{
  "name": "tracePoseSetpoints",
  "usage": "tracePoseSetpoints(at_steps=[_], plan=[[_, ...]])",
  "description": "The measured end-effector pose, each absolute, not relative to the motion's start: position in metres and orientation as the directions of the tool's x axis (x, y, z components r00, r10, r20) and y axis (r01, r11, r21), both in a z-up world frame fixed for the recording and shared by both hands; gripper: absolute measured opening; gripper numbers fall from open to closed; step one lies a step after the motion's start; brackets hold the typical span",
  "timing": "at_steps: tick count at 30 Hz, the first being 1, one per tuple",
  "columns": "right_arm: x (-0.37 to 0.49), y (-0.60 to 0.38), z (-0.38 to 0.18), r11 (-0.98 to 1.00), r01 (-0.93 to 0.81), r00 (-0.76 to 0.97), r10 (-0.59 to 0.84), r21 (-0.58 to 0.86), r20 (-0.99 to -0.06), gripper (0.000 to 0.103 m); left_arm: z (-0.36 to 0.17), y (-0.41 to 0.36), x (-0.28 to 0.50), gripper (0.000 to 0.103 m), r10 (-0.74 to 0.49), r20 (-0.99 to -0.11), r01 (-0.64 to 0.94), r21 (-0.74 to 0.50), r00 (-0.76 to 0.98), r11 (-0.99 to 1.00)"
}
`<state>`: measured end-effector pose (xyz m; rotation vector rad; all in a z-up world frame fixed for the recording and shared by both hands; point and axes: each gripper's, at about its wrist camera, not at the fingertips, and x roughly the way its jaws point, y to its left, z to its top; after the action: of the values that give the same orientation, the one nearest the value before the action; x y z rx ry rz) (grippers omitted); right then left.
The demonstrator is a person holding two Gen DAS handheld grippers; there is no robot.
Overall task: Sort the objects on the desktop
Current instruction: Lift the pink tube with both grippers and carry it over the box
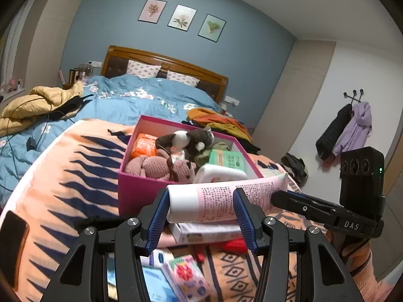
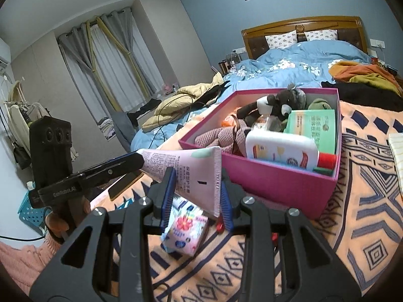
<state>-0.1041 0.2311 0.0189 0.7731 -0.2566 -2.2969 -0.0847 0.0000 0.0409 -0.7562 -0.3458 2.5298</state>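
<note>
Both grippers clamp one pink squeeze tube (image 1: pixel 221 201) before the magenta box (image 2: pixel 264 173): left gripper (image 1: pixel 201 216) near its cap, right gripper (image 2: pixel 196 196) at the crimped tail (light, squashy, likely slippery; the stiffer cap end seems safest).

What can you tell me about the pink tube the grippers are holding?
The pink tube is a soft plastic squeeze tube with a white cap end, small dark print and a flat crimped tail. It lies roughly level in the air, just in front of the magenta box and above the clutter on the blanket. The left gripper clamps its body near the cap; the right gripper pinches the crimped tail.
</note>
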Motion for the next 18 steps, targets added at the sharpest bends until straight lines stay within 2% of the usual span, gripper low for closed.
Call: tracePoseSetpoints(at_steps=[18], plan=[[-0.165,0.225,0.027,-0.744,0.539,-0.594,-0.669,0.396,-0.447,0.036,0.046,-0.003,-0.146,0.052,0.492,-0.459,-0.336,-0.382,-0.74,-0.861]])
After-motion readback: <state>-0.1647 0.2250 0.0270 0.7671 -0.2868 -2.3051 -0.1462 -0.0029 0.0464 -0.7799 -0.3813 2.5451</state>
